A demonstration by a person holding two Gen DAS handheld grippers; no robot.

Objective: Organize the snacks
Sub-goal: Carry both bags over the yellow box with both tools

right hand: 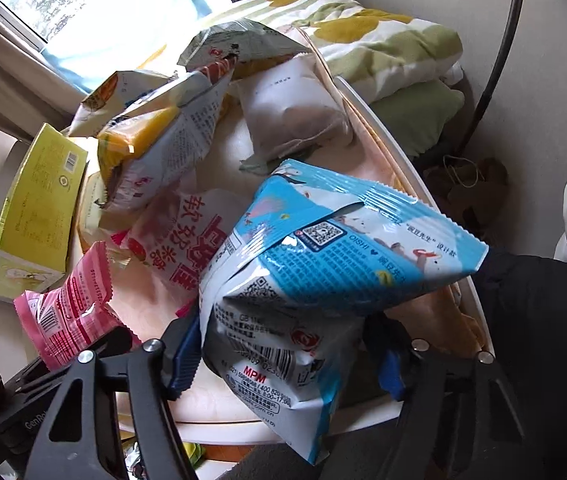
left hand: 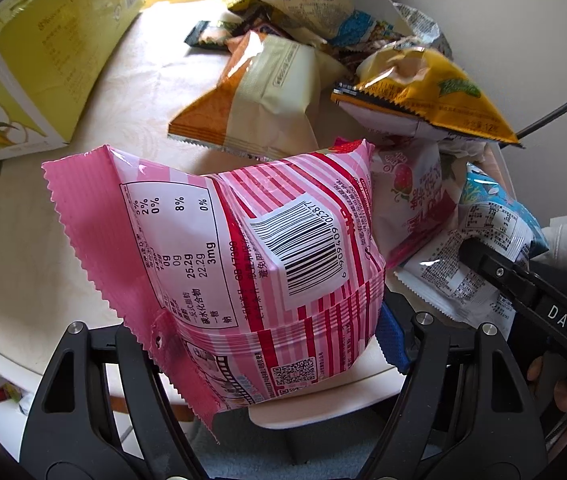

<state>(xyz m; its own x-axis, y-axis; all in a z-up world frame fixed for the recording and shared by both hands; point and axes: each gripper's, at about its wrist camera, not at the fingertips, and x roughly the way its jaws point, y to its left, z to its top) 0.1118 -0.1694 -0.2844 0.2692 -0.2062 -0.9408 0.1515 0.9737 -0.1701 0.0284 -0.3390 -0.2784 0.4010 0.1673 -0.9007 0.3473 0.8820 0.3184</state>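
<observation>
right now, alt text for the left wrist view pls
The left gripper is shut on a puffy pink striped snack bag, barcode facing the camera, over a cream table. Behind lie a heap of snack bags and a yellow-green box.

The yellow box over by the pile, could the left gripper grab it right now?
Probably not yet. The left gripper is already shut on the pink snack bag, so its jaws are full. The yellow box lies on the table with bare tablecloth before it, so the way looks free once the bag is set down.
</observation>
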